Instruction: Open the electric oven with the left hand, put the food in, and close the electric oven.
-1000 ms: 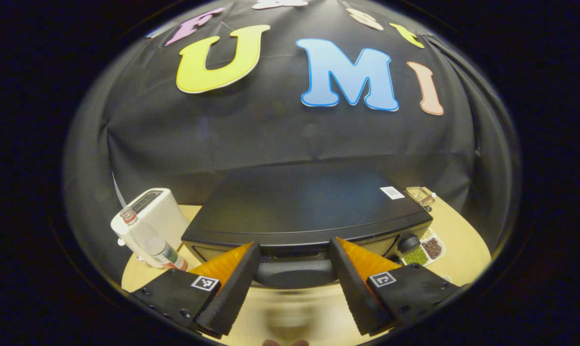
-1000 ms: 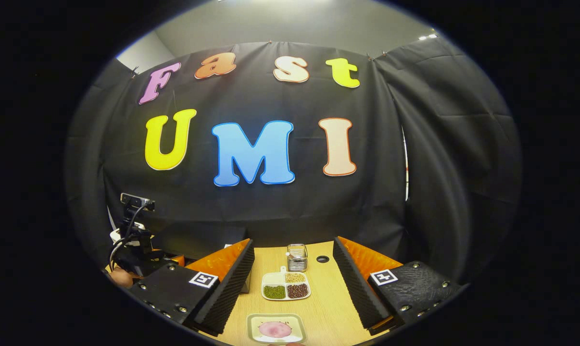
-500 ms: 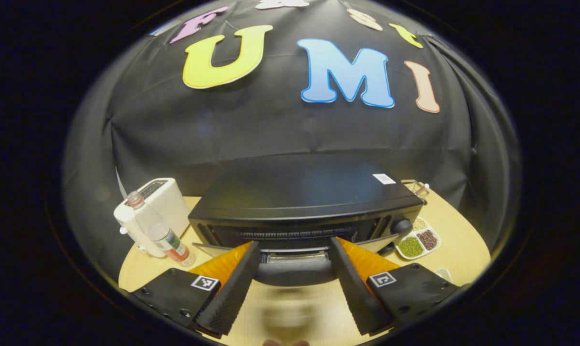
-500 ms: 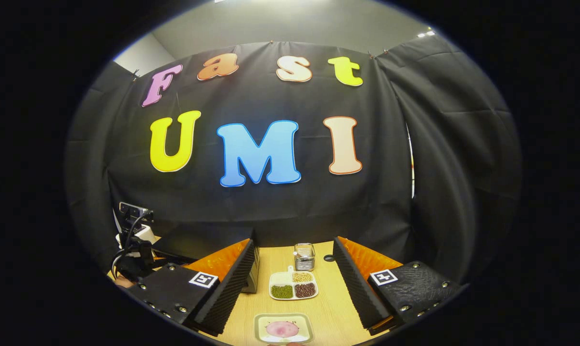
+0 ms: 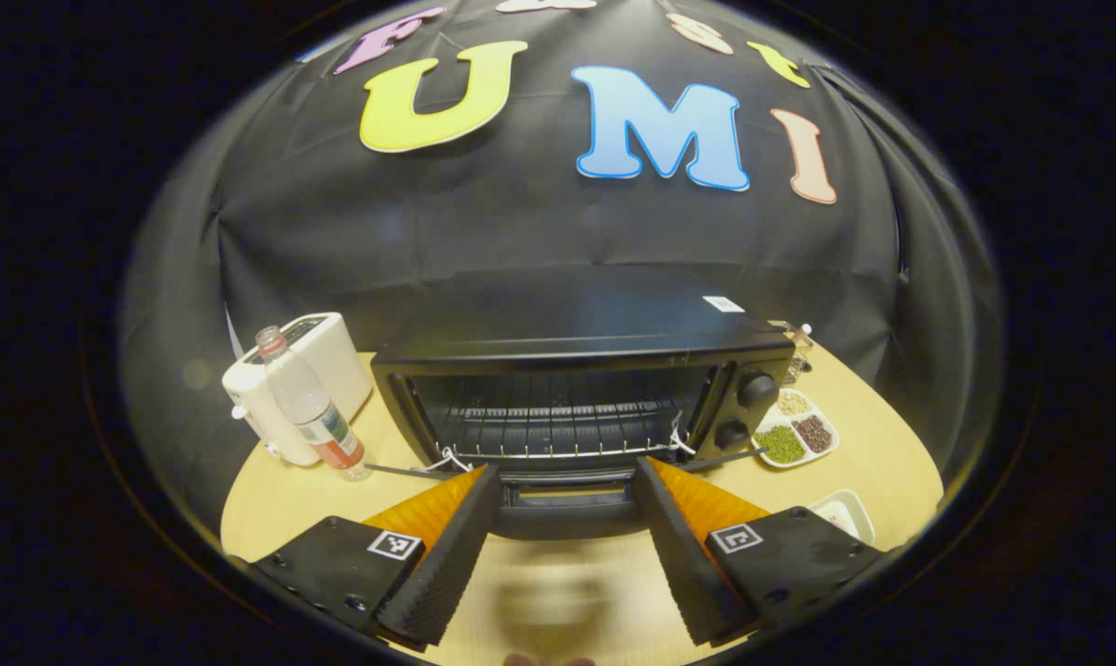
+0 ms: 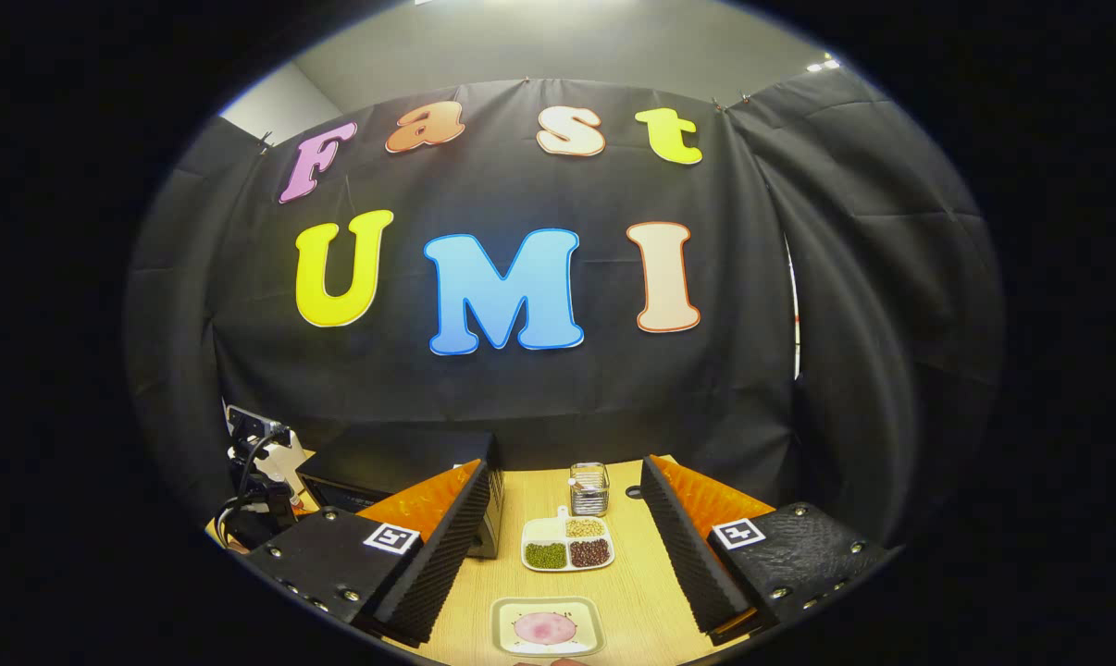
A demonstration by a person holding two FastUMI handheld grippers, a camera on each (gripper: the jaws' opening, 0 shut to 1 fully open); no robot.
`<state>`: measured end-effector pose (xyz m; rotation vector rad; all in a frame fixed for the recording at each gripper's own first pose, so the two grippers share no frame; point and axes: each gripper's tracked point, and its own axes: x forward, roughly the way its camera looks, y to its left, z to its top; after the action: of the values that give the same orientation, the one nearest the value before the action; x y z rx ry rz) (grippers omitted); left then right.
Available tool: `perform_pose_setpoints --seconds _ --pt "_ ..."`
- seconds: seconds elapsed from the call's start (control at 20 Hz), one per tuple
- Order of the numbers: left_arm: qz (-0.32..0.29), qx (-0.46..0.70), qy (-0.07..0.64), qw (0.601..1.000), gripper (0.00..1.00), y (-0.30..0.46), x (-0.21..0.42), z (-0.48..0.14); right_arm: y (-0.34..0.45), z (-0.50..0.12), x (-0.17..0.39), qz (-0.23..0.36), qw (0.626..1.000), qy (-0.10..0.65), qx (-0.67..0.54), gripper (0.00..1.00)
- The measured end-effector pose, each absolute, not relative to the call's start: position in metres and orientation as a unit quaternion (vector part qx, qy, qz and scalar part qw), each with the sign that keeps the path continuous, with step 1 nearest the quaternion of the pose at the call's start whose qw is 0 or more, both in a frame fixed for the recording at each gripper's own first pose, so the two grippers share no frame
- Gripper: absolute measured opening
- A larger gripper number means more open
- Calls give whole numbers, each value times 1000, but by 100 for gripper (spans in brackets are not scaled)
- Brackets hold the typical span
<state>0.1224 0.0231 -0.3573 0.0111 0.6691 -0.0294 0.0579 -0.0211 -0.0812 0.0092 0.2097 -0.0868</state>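
A black electric oven (image 5: 576,351) stands at the table's middle in the left gripper view, its door hinged down and the wire rack (image 5: 558,435) showing inside. The door's handle (image 5: 567,518) lies crosswise between the fingers of my left gripper (image 5: 565,476), which stands open around it. In the right gripper view the oven's (image 6: 401,467) right end shows at the left. My right gripper (image 6: 565,476) is open above the table, with nothing between its fingers. The food, a pink round piece on a small square plate (image 6: 547,627), lies just below it; that plate (image 5: 843,511) also sits right of the oven door.
A white toaster (image 5: 299,384) and a plastic bottle (image 5: 308,412) stand left of the oven. A divided dish of beans (image 6: 567,546) and a small glass jar (image 6: 589,488) sit to the oven's right. The wooden table (image 5: 280,490) ends near the black cloth wall.
The oven door went from shut to fully down as my left gripper drew back with the handle between its fingers. The right gripper shifted only slightly.
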Motion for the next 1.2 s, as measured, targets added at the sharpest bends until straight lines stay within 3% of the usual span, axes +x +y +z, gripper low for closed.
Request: perform_pose_setpoints --seconds 0.1,0.55,1.2 --pt "-15 5 337 941 100 22 110 -364 -24 -81 56 -46 993 105 2 99" --pt "-9 9 385 923 100 23 66 -402 -27 -88 47 -49 992 117 4 99" --pt "-18 -6 404 914 97 16 60 -423 -32 -99 46 -48 989 141 16 99"
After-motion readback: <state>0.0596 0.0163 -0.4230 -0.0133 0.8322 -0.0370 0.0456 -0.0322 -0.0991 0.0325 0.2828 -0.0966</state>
